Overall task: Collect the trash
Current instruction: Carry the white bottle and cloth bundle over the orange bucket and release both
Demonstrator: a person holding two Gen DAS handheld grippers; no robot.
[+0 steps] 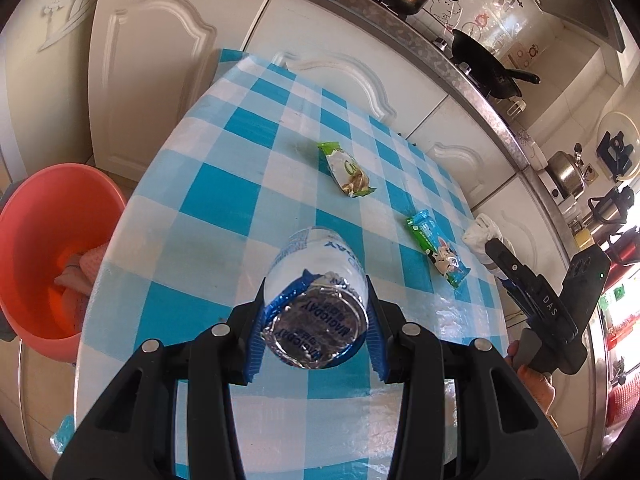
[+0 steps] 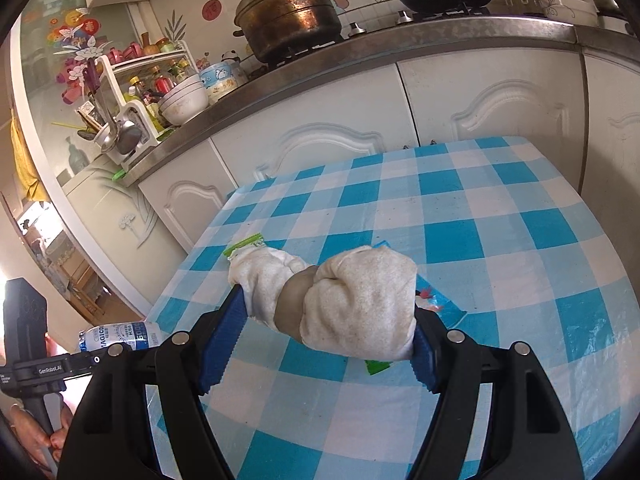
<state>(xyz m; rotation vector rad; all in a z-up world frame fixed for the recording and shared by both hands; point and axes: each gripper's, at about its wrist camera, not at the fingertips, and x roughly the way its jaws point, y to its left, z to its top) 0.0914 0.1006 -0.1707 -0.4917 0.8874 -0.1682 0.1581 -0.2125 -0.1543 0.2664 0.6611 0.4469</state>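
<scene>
We note a kitchen table (image 1: 224,184) under checked cloth. Our left gripper (image 1: 316,332) clamps a bottle (image 1: 316,280); our right gripper (image 2: 320,340) grips a wadded cloth (image 2: 344,300). Both loads belong in the orange bin (image 1: 48,216) left of the table; keep grips firm until above it.

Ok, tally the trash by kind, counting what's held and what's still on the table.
Bottles: 1, the foil-topped bottle in the left gripper
Crumpled cloths: 1, the white cloth in the right gripper
Snack wrappers: 2, green wrapper, blue wrapper, both on the checked table
Total: 4
</scene>
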